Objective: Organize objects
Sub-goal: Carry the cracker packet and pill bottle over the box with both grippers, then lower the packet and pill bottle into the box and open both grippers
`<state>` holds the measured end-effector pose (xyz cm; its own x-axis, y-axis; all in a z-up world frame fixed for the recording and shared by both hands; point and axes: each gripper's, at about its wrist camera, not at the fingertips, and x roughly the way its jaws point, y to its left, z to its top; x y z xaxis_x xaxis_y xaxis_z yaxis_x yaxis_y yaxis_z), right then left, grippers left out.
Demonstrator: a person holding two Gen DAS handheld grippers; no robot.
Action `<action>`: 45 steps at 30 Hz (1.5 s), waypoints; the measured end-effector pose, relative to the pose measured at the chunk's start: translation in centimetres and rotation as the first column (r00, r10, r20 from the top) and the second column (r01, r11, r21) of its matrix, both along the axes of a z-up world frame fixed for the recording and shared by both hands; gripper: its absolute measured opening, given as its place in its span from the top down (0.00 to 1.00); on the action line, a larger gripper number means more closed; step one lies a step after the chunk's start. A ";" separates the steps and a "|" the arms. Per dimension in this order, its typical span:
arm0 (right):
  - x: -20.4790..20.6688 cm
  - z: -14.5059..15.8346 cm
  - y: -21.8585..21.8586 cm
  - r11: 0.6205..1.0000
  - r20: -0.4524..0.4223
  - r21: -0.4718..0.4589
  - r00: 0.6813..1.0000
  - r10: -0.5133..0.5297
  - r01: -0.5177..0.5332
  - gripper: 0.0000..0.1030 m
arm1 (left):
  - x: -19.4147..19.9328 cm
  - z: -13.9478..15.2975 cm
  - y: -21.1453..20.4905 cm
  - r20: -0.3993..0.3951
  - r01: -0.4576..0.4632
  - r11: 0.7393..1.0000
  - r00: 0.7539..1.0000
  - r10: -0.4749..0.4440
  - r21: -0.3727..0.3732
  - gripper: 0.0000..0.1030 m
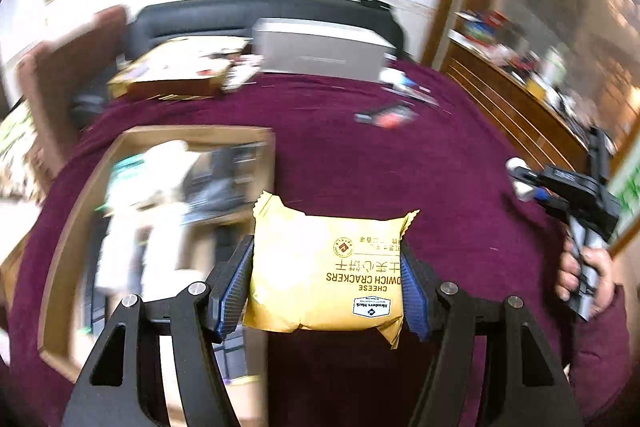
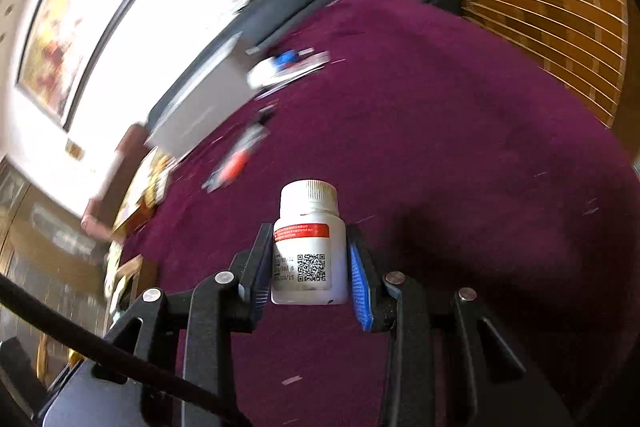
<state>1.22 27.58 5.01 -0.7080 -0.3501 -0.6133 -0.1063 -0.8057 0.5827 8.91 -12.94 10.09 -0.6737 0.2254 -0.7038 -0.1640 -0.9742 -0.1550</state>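
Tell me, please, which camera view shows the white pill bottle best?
The right wrist view: the white pill bottle sits sharp and close between the right hand-held gripper's pads. The left wrist view shows only its small white tip.

Left gripper point(image 1: 328, 287) and right gripper point(image 2: 308, 267) angled downward, jaws clamped on loads.

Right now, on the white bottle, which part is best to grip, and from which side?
Grip the bottle on its straight labelled body, below the ribbed cap, with pads on opposite sides. The right gripper already holds it this way; the flat round wall likely seats the pads better than the narrower cap.
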 end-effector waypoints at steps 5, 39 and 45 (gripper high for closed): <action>0.7 3.1 -7.1 0.989 -0.045 0.034 0.989 0.144 -0.142 0.69 | 1.0 -1.0 -6.6 0.011 -0.132 0.990 0.991 0.131 0.047 0.42; -5.2 -0.8 -45.9 0.702 0.206 0.268 0.751 0.627 -0.660 0.68 | 1.2 -7.4 -14.3 0.057 -0.252 0.967 0.966 0.253 -0.032 0.41; -6.3 -1.1 -46.4 0.705 0.221 0.294 0.763 0.607 -0.646 0.68 | 1.1 -7.5 -14.3 0.052 -0.258 0.966 0.965 0.259 -0.026 0.40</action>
